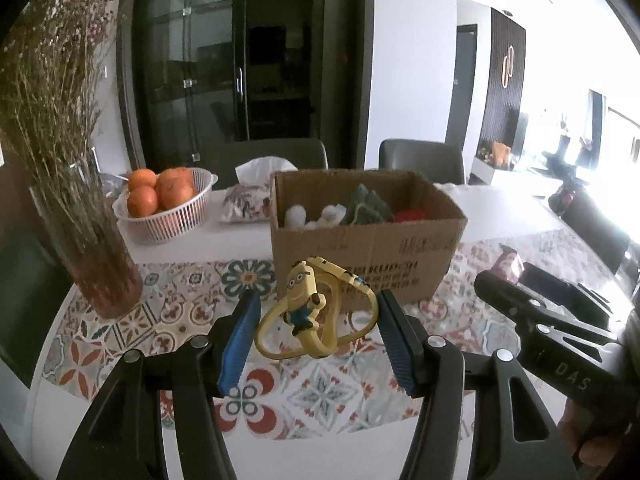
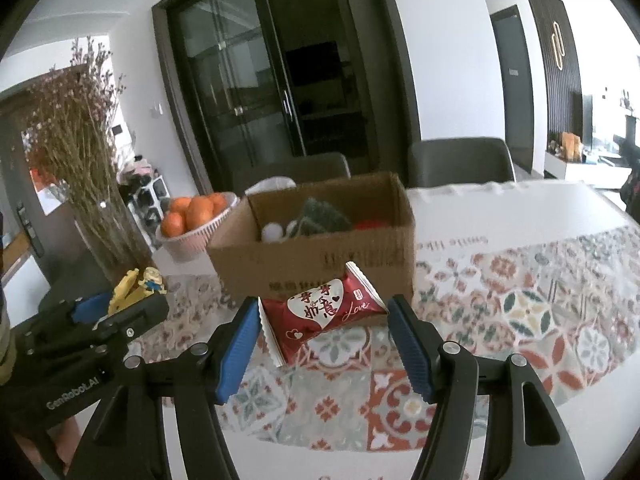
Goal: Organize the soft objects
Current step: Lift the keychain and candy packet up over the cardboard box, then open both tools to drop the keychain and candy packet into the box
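My left gripper is shut on a yellow minion rubber toy, its blue pads pressing the toy's looped sides above the patterned mat. My right gripper is shut on a red candy-style packet with a white heart, held off the table. A cardboard box stands just beyond both, holding a white plush, a green soft item and something red; it also shows in the right wrist view. The right gripper appears in the left wrist view, the left one in the right wrist view.
A white basket of oranges and a tissue pack sit behind the box on the left. A vase of dried flowers stands at the left. Two dark chairs stand behind the table.
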A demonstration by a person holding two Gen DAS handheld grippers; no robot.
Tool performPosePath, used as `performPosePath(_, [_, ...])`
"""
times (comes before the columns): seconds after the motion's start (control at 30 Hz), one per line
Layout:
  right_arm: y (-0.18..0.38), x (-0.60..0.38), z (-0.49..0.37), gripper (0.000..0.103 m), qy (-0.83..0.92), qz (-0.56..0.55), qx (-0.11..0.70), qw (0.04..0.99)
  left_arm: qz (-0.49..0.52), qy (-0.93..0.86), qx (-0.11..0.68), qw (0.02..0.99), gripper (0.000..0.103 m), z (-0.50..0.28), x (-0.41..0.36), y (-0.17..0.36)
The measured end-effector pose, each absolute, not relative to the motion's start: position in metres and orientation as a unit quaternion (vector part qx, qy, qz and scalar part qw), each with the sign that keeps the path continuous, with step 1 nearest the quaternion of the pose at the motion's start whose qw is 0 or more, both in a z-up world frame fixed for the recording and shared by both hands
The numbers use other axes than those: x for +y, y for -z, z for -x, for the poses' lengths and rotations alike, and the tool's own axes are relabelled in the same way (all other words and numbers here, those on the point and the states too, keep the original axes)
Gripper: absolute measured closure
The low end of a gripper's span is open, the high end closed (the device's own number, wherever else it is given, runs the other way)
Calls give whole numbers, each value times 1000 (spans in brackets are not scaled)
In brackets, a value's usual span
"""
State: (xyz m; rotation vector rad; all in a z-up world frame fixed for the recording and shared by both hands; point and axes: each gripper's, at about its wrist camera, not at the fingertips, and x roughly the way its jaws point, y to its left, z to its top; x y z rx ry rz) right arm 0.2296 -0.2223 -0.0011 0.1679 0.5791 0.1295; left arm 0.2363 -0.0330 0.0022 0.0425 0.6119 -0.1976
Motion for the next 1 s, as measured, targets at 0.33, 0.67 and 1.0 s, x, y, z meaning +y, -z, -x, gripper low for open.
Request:
performPosePath(0.33, [-28, -229, -253, 37, -65, -76, 249, 963, -18, 87, 278, 956, 44, -259, -39, -26])
performPosePath(0.67, [-39, -230, -288, 37, -66, -64, 243, 966, -18, 82, 273, 958, 44, -296, -42, -35])
performPosePath(1.0, [-36, -236, -330, 37, -66, -56, 251, 964, -29, 82, 283, 955, 44, -329, -52, -29])
